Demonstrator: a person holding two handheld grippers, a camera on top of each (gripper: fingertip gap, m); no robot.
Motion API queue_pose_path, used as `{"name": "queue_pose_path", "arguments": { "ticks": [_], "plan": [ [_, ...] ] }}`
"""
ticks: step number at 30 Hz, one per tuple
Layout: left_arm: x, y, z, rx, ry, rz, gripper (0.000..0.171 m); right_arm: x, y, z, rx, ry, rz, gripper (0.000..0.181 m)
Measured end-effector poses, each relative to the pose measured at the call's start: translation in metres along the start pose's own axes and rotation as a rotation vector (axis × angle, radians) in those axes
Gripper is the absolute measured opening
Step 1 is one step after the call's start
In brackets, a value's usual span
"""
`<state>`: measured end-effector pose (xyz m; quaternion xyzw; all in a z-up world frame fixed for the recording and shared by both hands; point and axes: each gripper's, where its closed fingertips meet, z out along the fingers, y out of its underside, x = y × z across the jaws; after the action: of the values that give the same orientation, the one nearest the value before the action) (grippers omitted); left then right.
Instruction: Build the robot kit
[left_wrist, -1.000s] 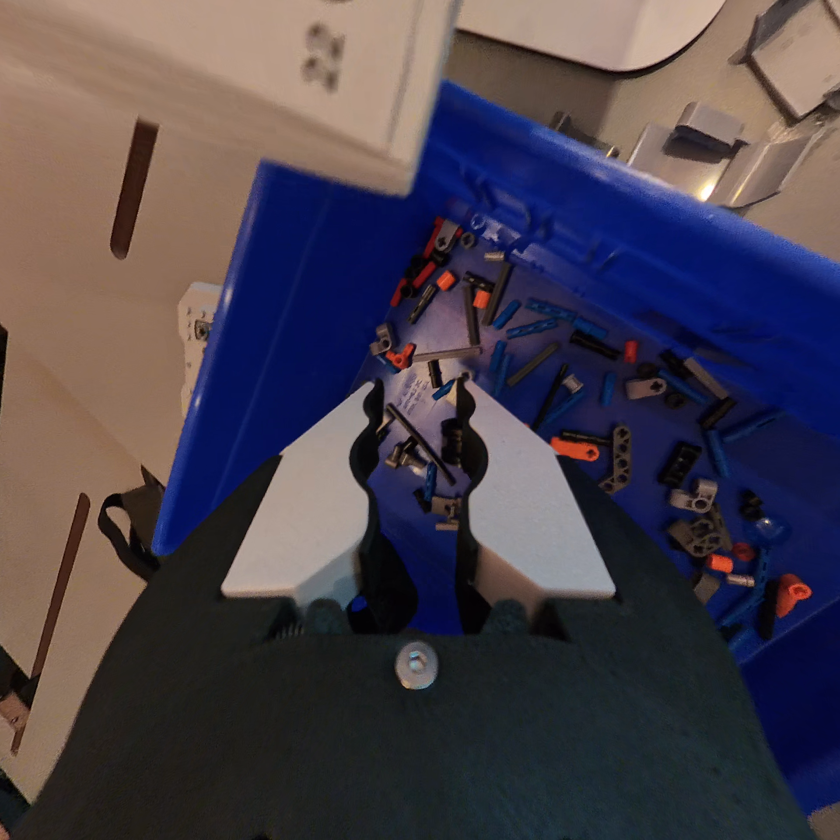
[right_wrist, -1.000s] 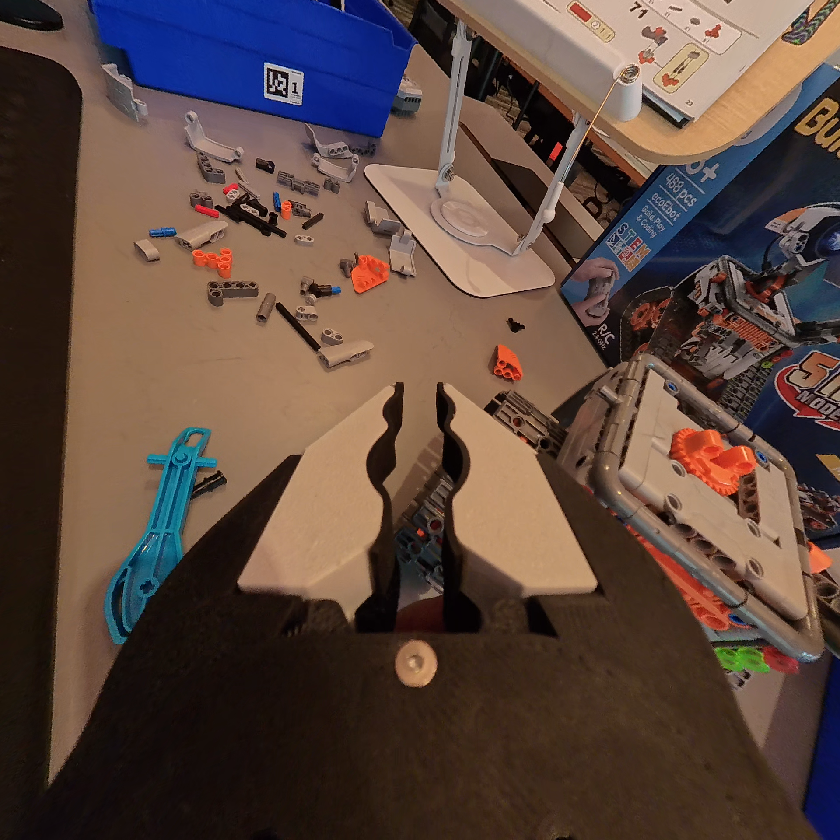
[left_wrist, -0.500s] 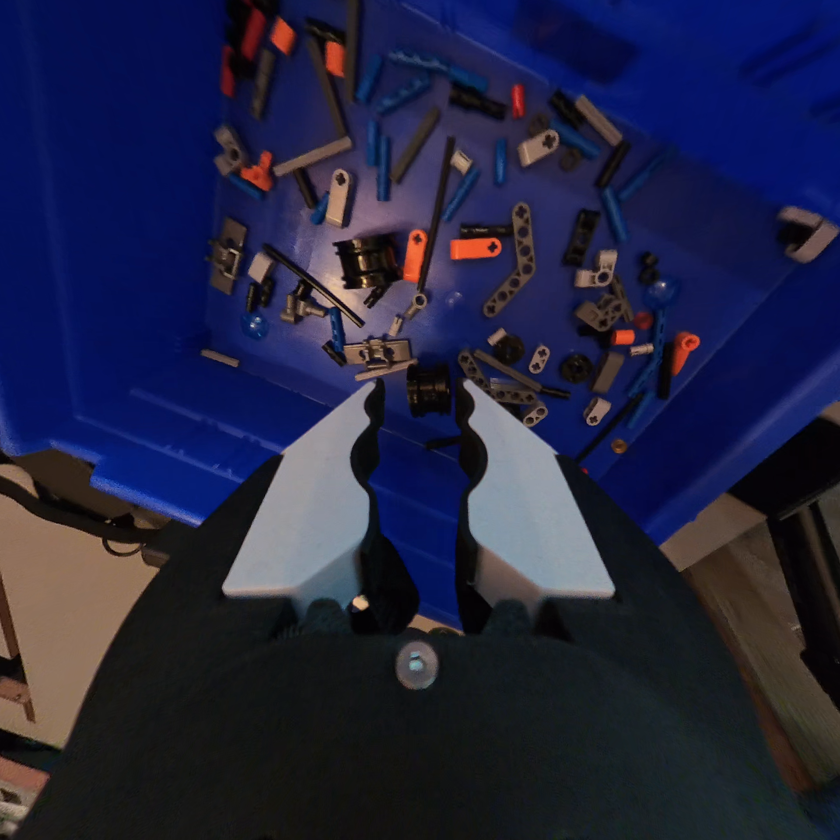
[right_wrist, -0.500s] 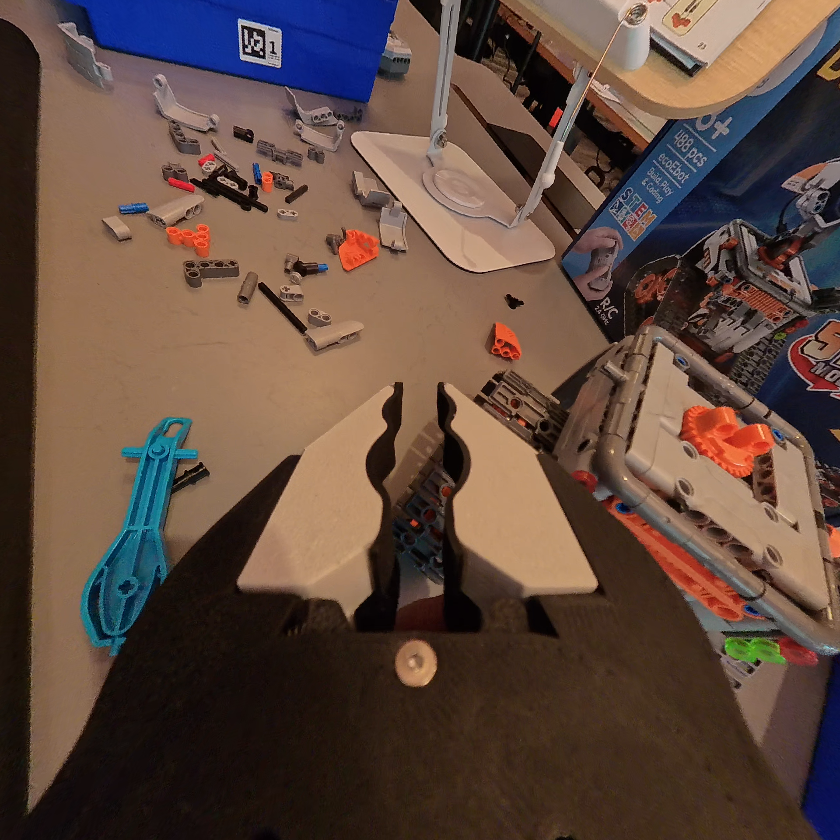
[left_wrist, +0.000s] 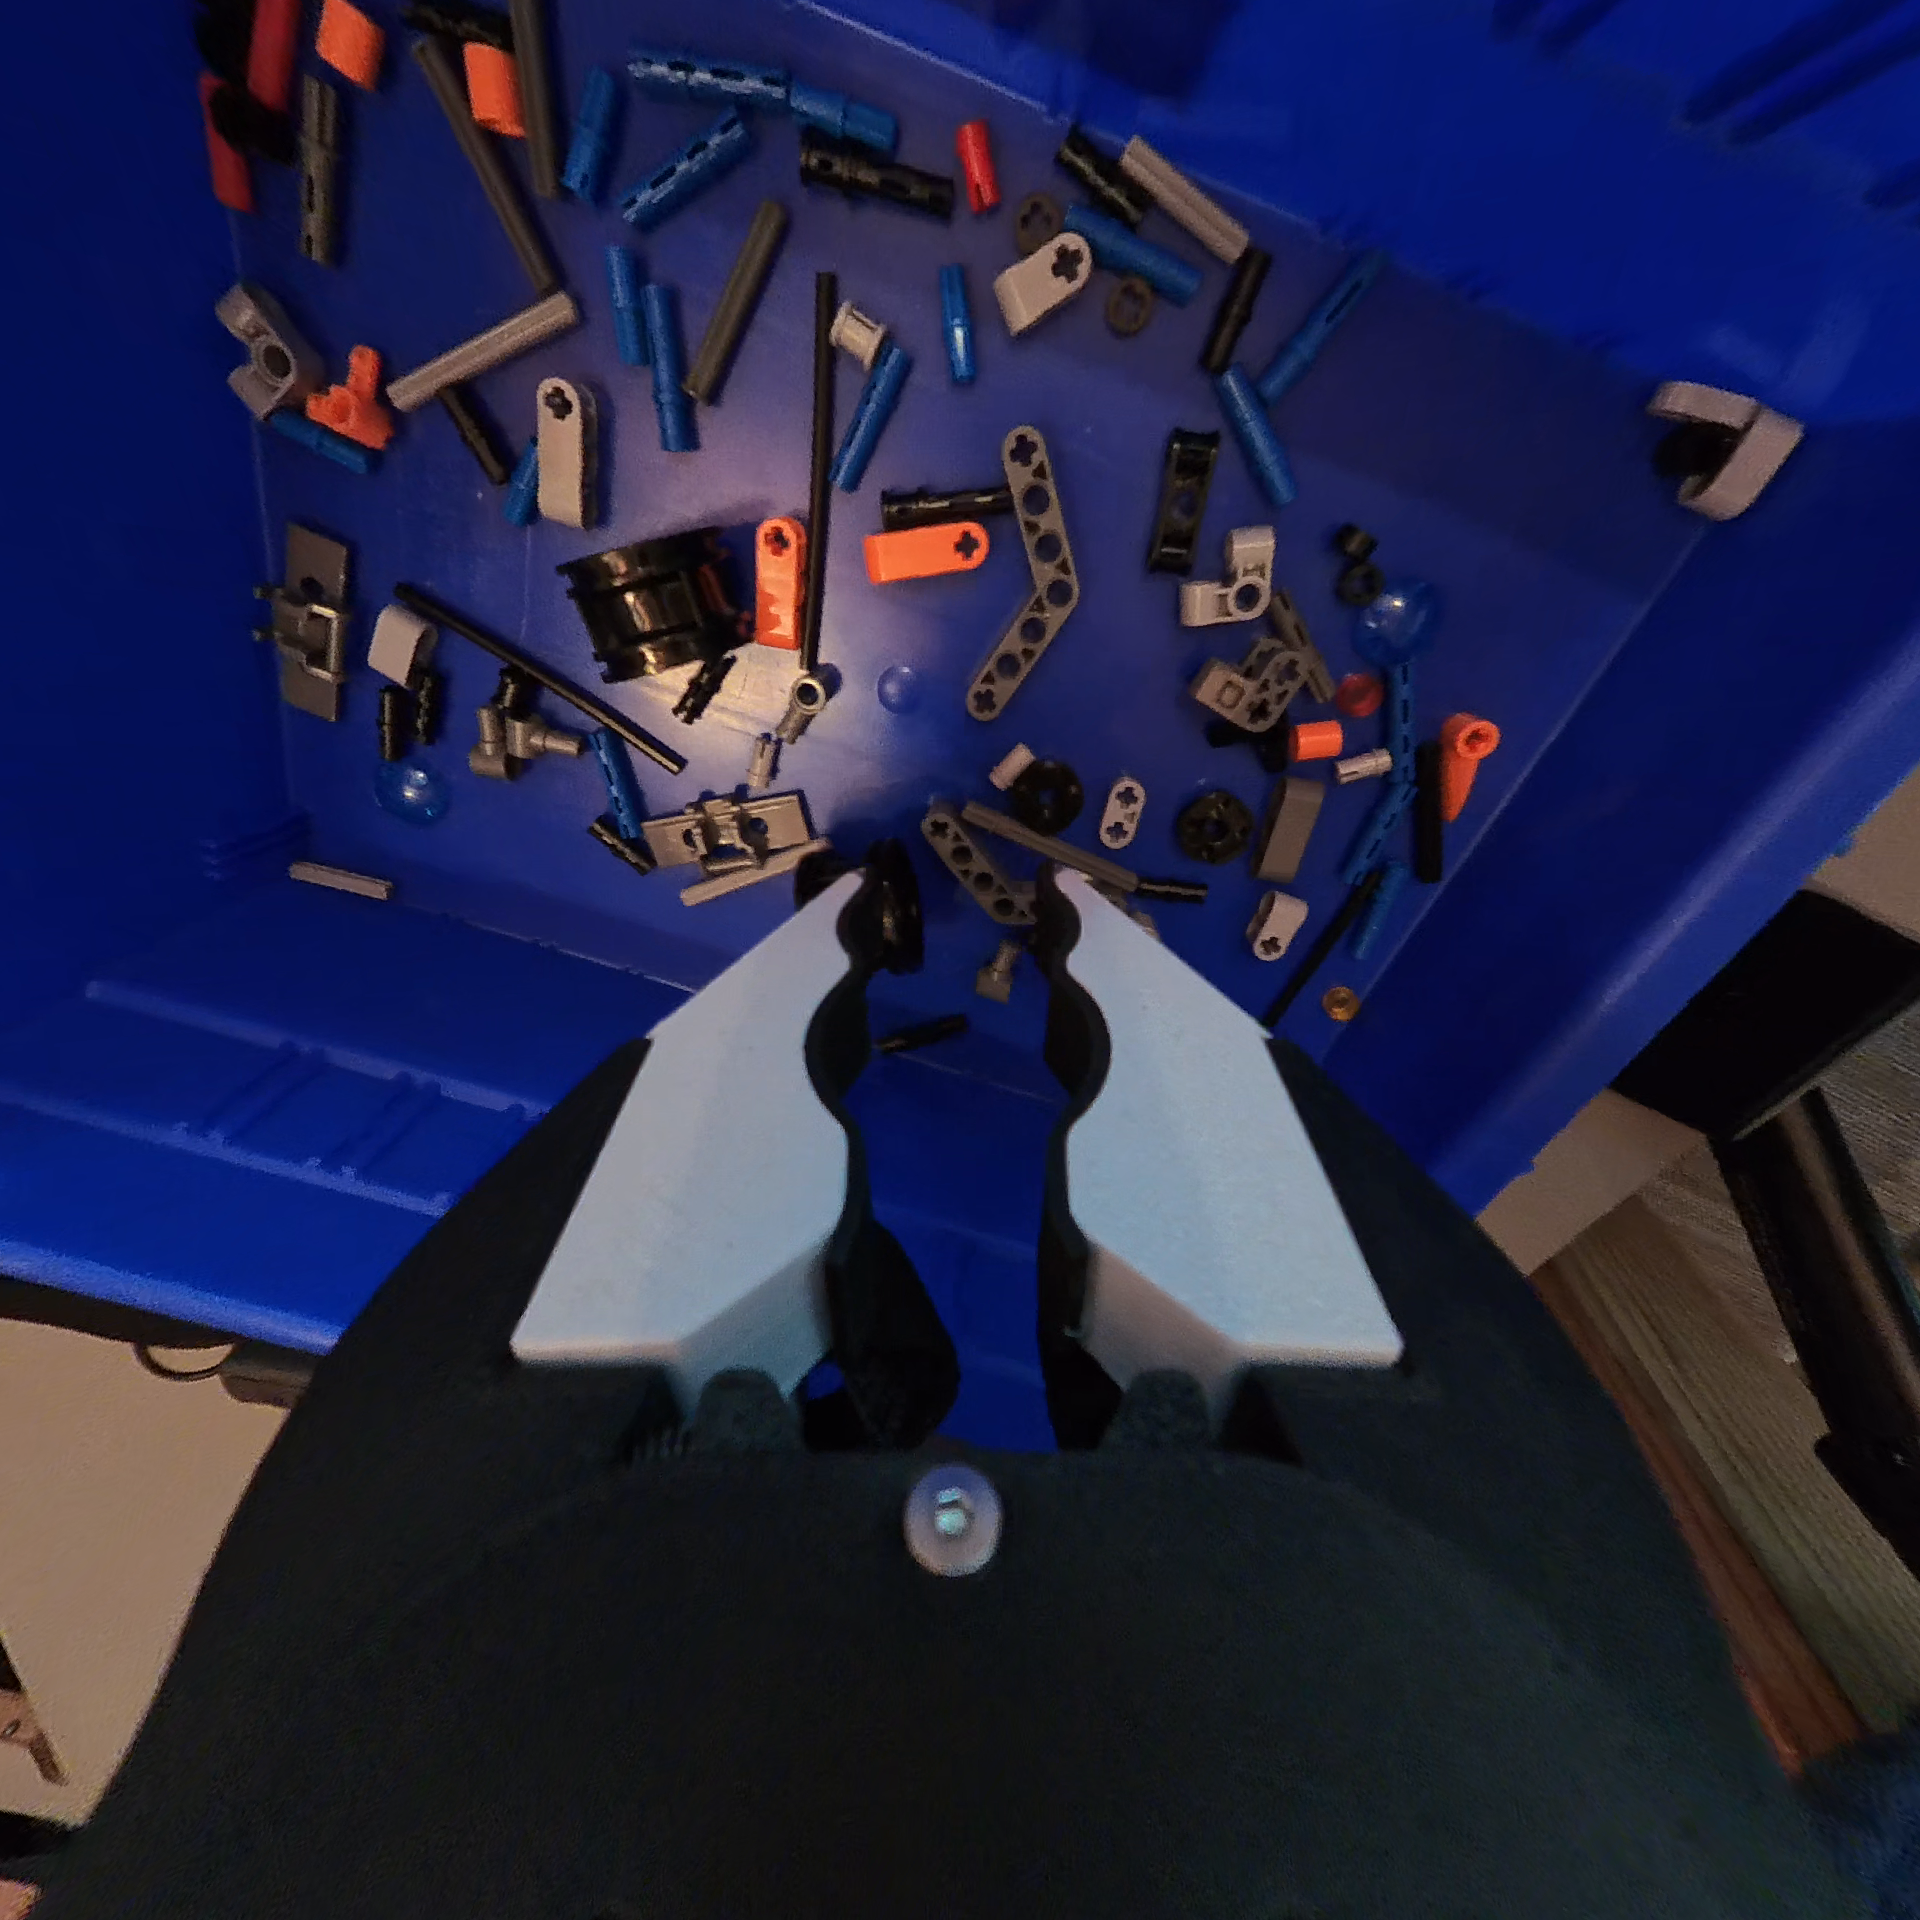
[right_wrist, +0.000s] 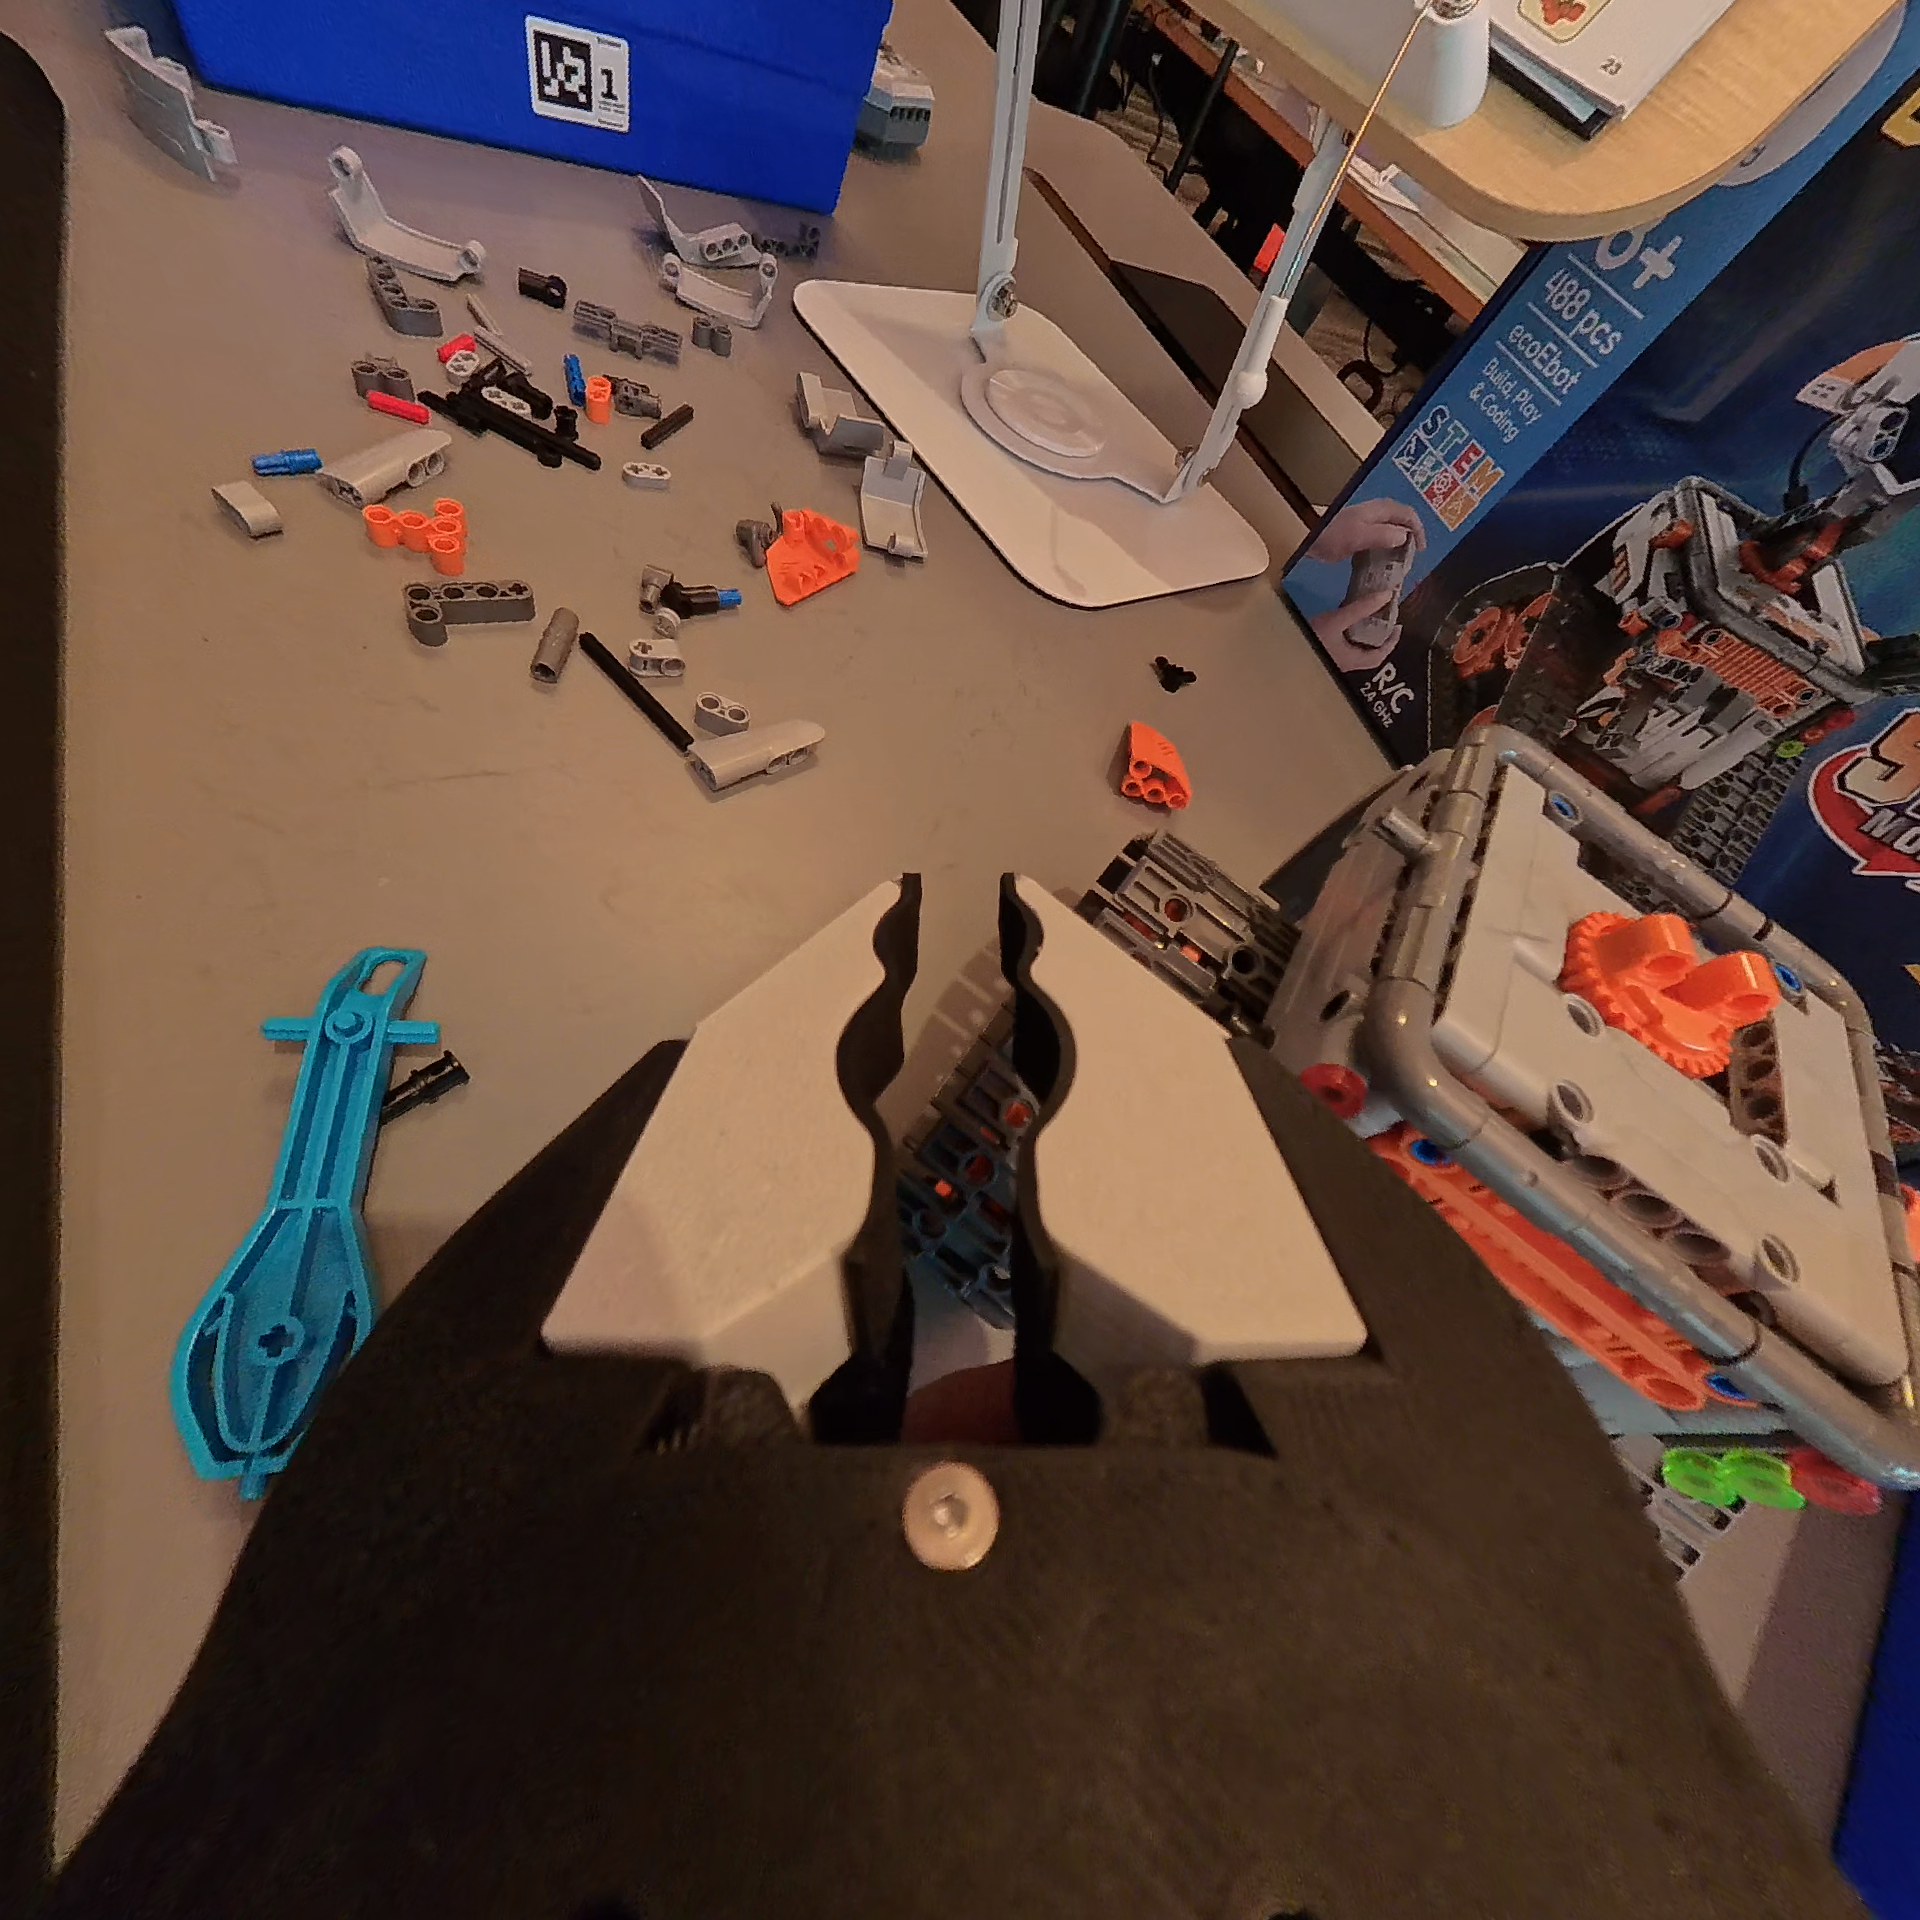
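Observation:
My left gripper (left_wrist: 956, 899) is open and points down into a blue bin (left_wrist: 312, 1091) strewn with small building-toy parts. A small black wheel (left_wrist: 896, 914) lies at the inner side of its left fingertip; a grey holed beam (left_wrist: 971, 857) lies just past the tips. A larger black wheel hub (left_wrist: 655, 603) sits farther in. My right gripper (right_wrist: 961, 904) stands nearly closed, with a grey-and-blue section (right_wrist: 961, 1174) of a brick-built model (right_wrist: 1621, 1091) between its jaws. The model rests on the table to the right.
A teal plastic tool (right_wrist: 301, 1195) lies at the left. Loose grey, black and orange parts (right_wrist: 468, 603) are scattered ahead, with an orange piece (right_wrist: 1148, 764) nearer. A white stand base (right_wrist: 1039, 447), a blue bin (right_wrist: 727, 94) and a printed box (right_wrist: 1662, 520) lie beyond. My right fingertips sit around 55 cm from my left ones. The larger black wheel hub (left_wrist: 655, 603) is about 6 cm from my left fingertips and 55 cm from my right.
My left gripper swung from the bin's left wall to over its floor and came down closer. The small black wheel now sits by the left fingertip. The right view shifted slightly forward.

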<state>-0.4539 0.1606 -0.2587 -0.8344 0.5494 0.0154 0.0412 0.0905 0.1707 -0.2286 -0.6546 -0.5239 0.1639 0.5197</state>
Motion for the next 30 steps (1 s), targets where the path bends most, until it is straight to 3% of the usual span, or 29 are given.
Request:
{"name": "queue_pose_path", "arguments": {
  "ticks": [5,10,17,30],
  "plan": [
    [0.034,0.018,-0.001,-0.097,0.127,0.02,0.025,-0.001,0.0,0.001,-0.005,-0.003,-0.003,0.013],
    [0.034,0.042,0.008,-0.23,0.094,0.029,0.027,-0.001,0.0,0.0,-0.003,-0.004,-0.005,0.013],
    [0.041,0.031,0.017,-0.176,0.098,0.079,0.023,-0.002,-0.001,-0.001,0.001,-0.005,-0.007,0.013],
    [0.045,0.032,0.029,-0.19,0.085,0.096,0.006,-0.002,-0.002,-0.003,0.008,-0.005,-0.008,0.013]
  ]
}}
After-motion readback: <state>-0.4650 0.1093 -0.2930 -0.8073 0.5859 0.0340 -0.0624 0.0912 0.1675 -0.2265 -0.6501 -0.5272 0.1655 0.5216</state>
